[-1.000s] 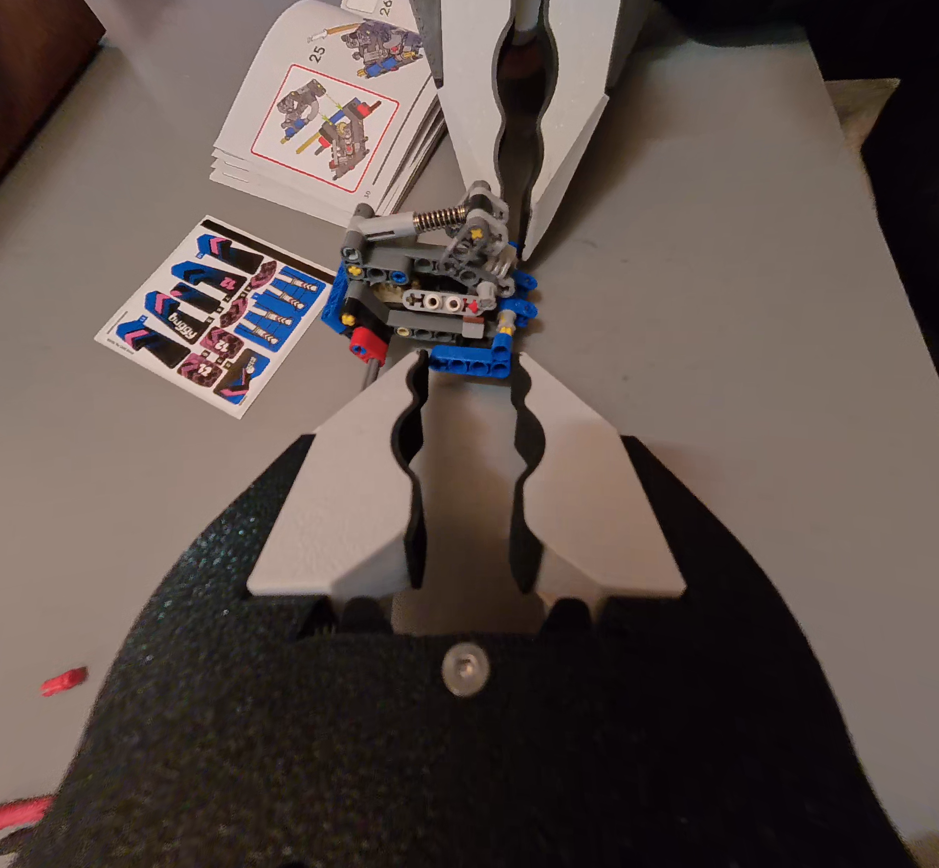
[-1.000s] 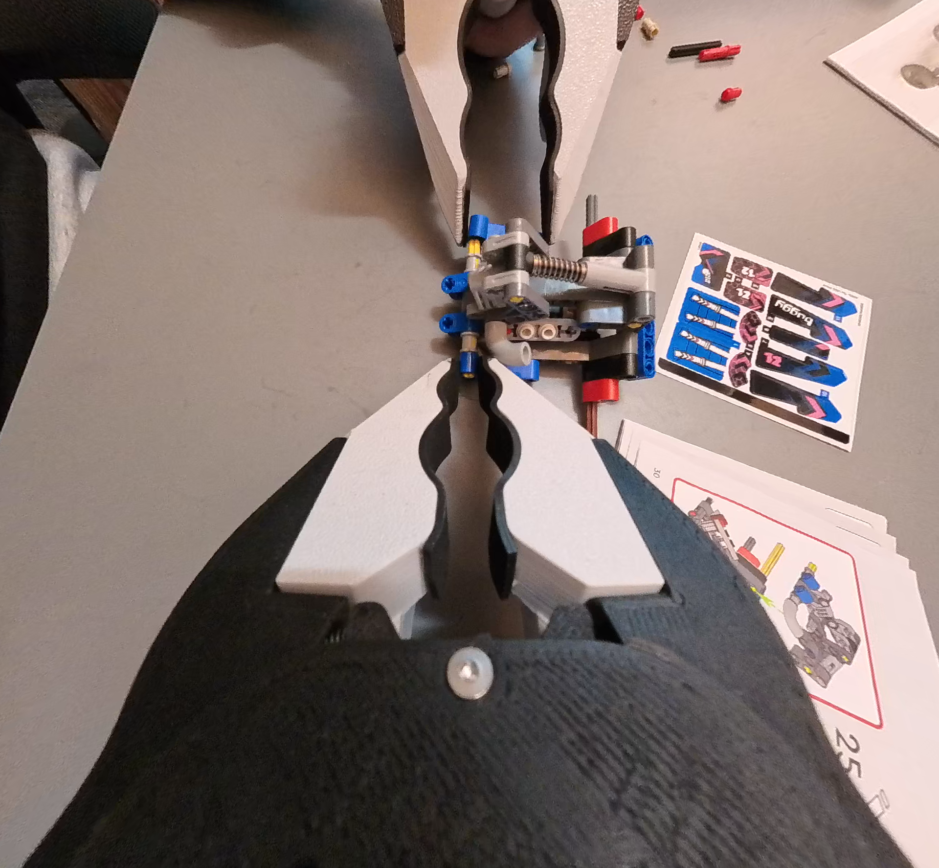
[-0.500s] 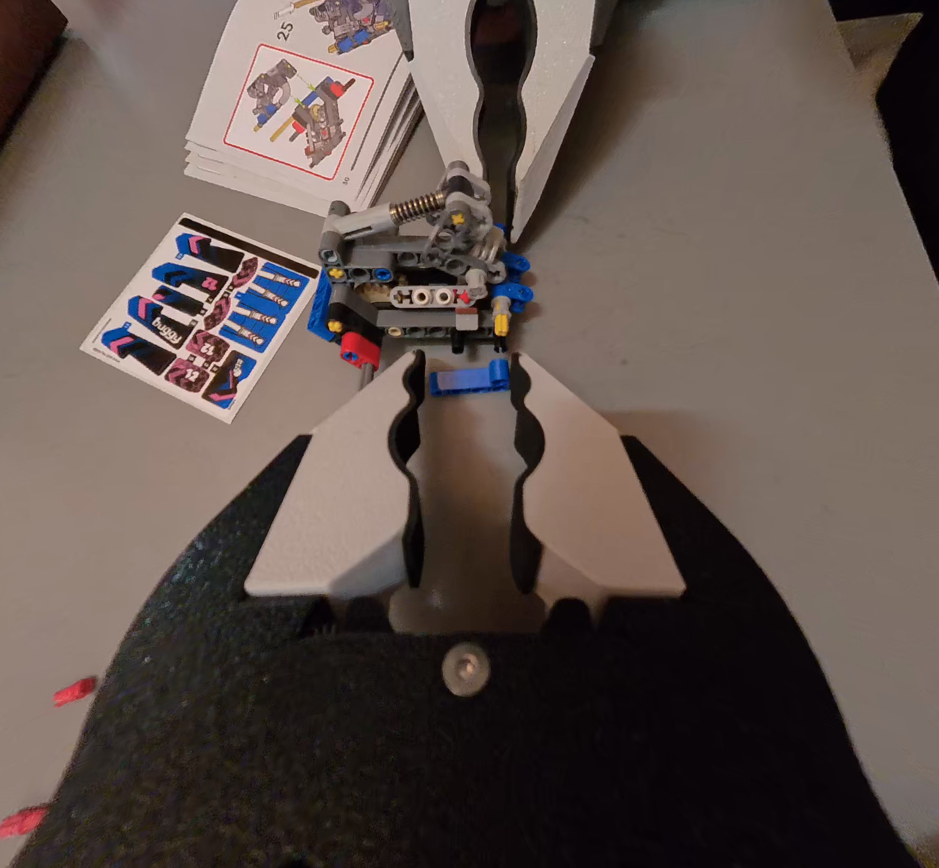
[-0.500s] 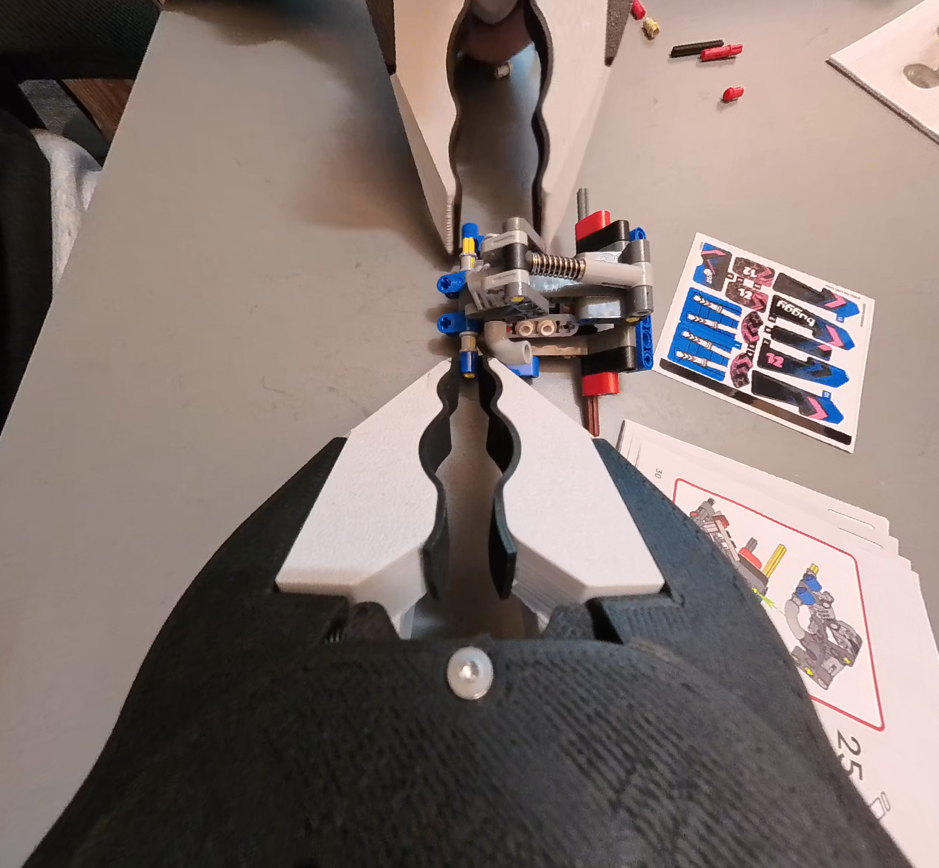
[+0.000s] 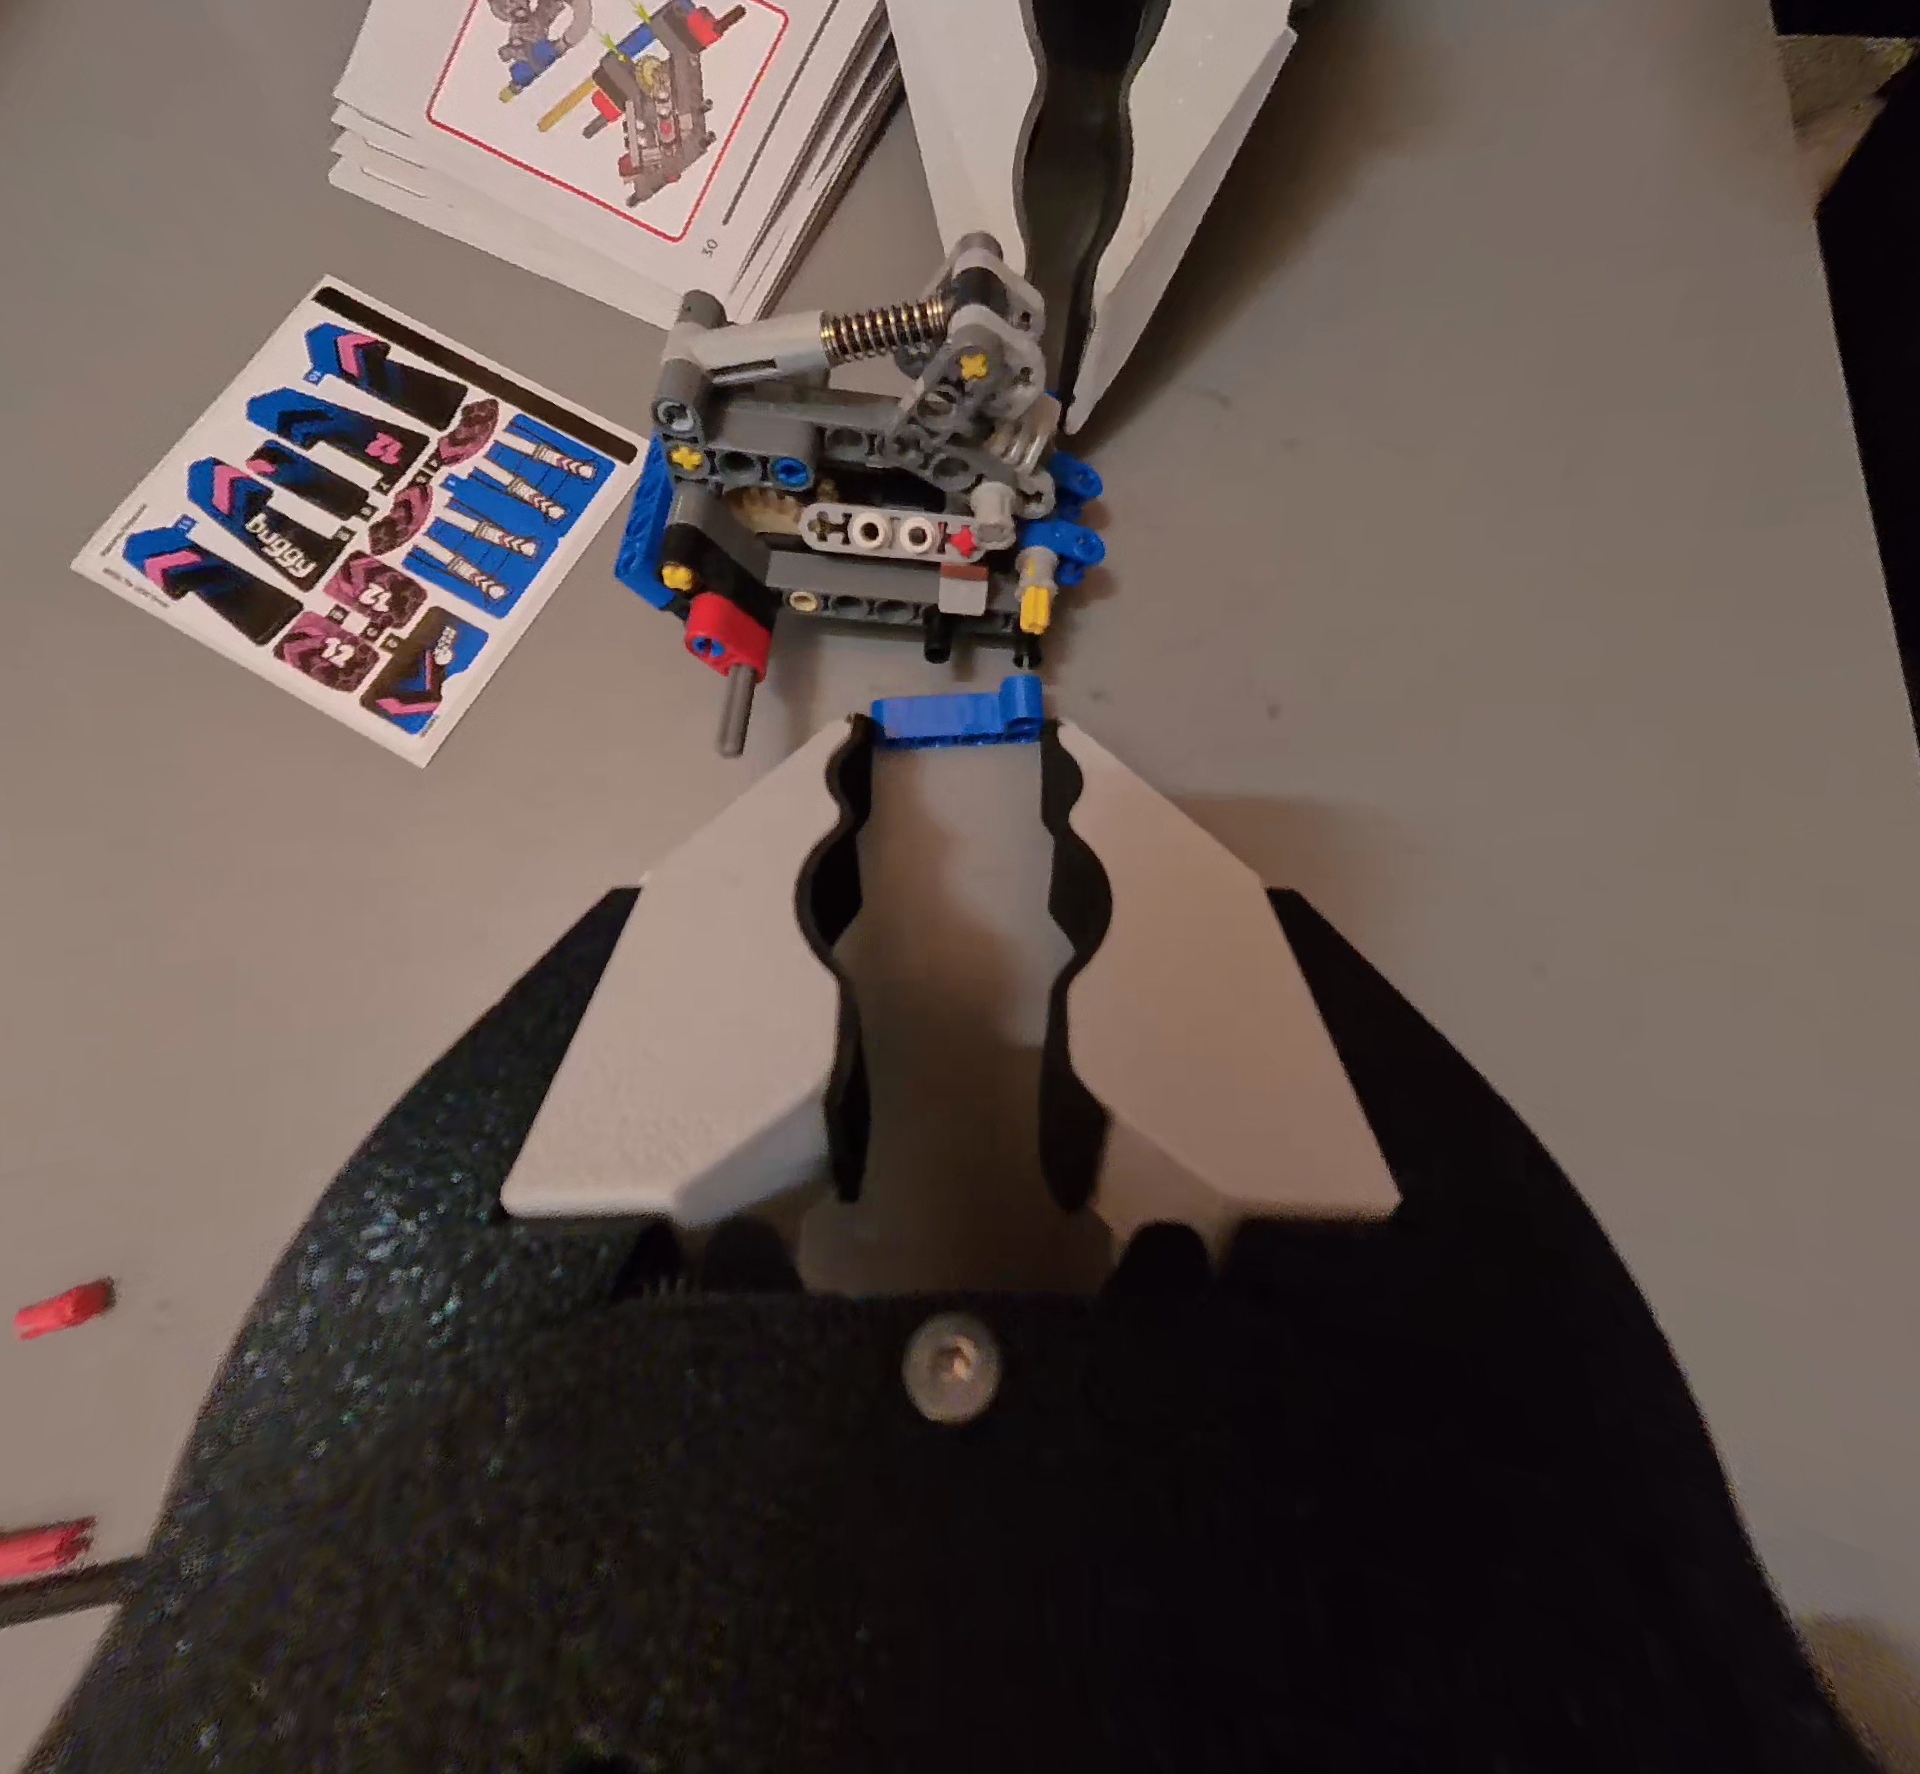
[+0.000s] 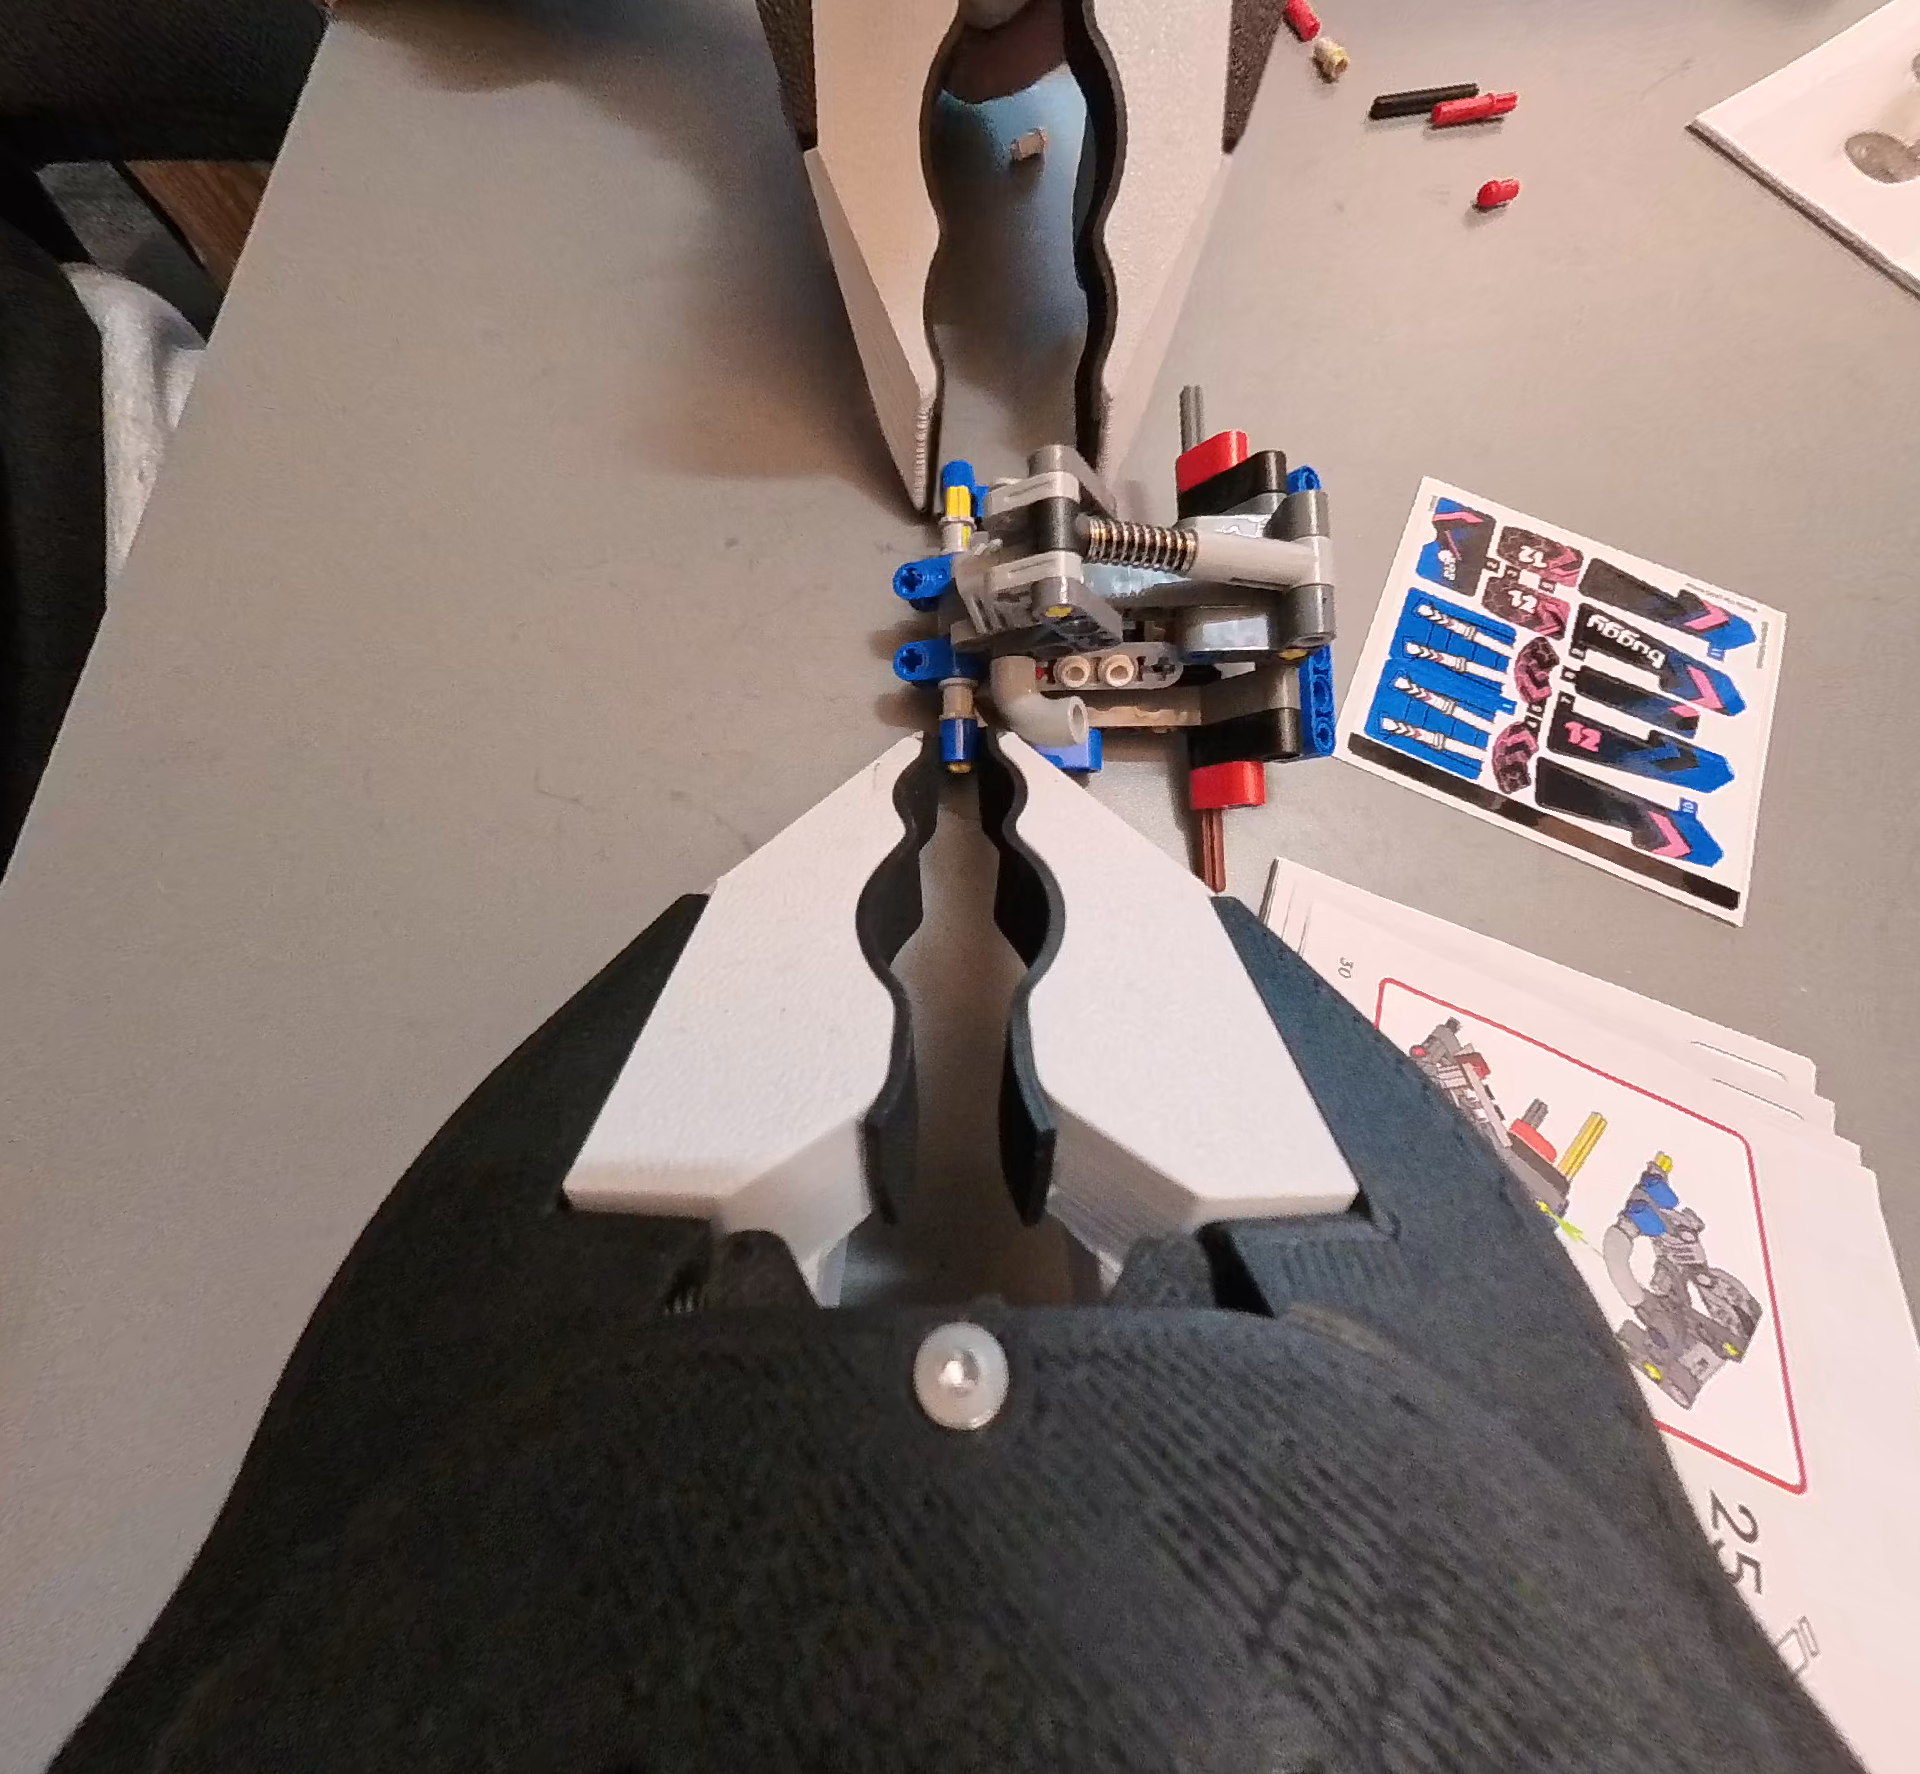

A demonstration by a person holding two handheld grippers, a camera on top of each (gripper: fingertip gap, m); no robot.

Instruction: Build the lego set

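left gripper [image 5: 954, 737] clamped on a blue beam [image 5: 956, 719] just short of the lego chassis [image 5: 862, 498], right gripper [image 6: 961, 758] pinching its blue-and-yellow pin end [image 6: 954, 737], grey table [image 5: 1455, 581]

The left gripper [image 5: 954, 737] pinches a blue beam [image 5: 954, 719] crosswise between its fingertips, just short of the near edge of the partly built lego model [image 5: 862, 488] that sits on the grey bench [image 5: 1455, 581]. From the far side the right gripper [image 5: 1070, 353] reaches in with its jaws nearly together at the model's spring end. A sticker sheet [image 5: 343, 519] lies left of the model, an open instruction booklet [image 5: 613, 62] lies behind it, and small red pins [image 5: 62, 1306] lie at the left edge.
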